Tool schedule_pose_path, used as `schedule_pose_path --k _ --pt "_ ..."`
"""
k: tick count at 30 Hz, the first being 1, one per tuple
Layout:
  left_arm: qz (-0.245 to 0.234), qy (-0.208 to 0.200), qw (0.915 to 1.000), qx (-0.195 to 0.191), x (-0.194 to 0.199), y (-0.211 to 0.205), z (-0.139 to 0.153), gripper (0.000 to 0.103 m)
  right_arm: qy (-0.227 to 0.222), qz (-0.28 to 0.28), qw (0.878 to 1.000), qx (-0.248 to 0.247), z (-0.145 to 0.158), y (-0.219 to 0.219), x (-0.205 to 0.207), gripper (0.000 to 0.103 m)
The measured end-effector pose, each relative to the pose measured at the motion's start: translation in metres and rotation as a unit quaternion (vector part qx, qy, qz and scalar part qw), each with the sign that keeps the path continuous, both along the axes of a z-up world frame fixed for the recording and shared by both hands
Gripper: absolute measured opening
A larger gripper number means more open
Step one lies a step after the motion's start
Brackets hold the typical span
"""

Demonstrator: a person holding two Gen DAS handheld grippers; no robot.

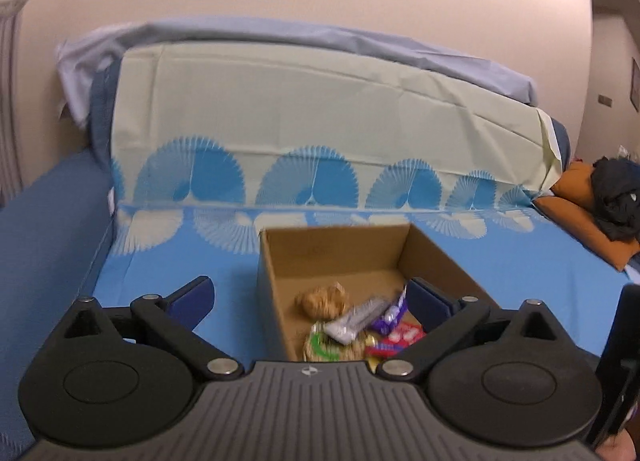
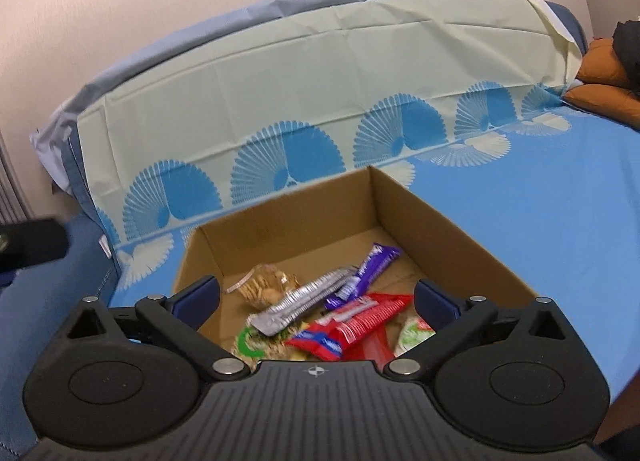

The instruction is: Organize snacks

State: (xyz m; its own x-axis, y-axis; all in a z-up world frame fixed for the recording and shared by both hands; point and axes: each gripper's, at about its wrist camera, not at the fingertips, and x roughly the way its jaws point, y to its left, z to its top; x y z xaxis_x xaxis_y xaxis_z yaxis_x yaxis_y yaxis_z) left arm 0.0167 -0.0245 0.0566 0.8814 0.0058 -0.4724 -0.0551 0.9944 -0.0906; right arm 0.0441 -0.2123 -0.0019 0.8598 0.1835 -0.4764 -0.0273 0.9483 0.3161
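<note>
Looking at light, crinkly snack packs (image 2: 344, 321) in the box (image 2: 452, 229), both grippers (image 1: 310, 299) (image 2: 318, 301) spread wide and empty, I'd pinch mid-wrapper.

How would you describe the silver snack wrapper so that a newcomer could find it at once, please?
On the blue patterned cloth stands an open cardboard box. Among the snacks inside, the silver wrapper lies diagonally beside a purple bar, above red packets. It alone is metallic grey and crinkled.
</note>
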Motion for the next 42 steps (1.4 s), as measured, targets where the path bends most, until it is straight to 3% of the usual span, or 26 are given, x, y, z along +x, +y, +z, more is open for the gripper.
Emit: schedule_pose_path --k 8,15,19,23,30,34,37,42 --pt "-0.036 0.051 0.9980 -0.006 -0.055 -0.018 -0.023 0.102 -0.008 -0.004 0.997 -0.076 0.016 -0.001 -0.039 0.102" --pt "-0.060 0.074 0.9953 -0.019 -0.099 -0.043 -0.043 0.102 -0.035 -0.020 0.990 -0.138 0.028 -0.043 -0.093 0.102" --pt "-0.070 0.082 0.9936 -0.031 -0.103 -0.049 -0.049 0.102 -0.019 -0.039 0.996 -0.082 0.043 -0.063 -0.115 0.102" --pt "-0.061 0.084 0.9940 -0.037 -0.098 -0.046 -0.052 0.102 -0.054 -0.027 0.991 -0.120 0.045 -0.057 -0.131 0.102" --pt "-0.030 0.104 0.9936 -0.033 -0.069 -0.039 -0.062 0.102 -0.011 0.007 0.993 -0.121 0.020 -0.063 -0.108 0.102" --pt "-0.013 0.115 0.9923 -0.043 -0.051 -0.034 -0.066 0.102 0.005 0.043 0.993 -0.106 0.023 -0.065 -0.086 0.102" --pt "-0.007 0.124 0.9914 -0.041 -0.044 -0.033 -0.071 0.102 -0.005 0.050 0.990 -0.133 0.017 -0.058 -0.075 0.102" --pt "0.002 0.135 0.9902 -0.037 -0.040 -0.031 -0.079 0.102 0.004 0.050 0.994 -0.097 0.004 -0.058 -0.070 0.102"
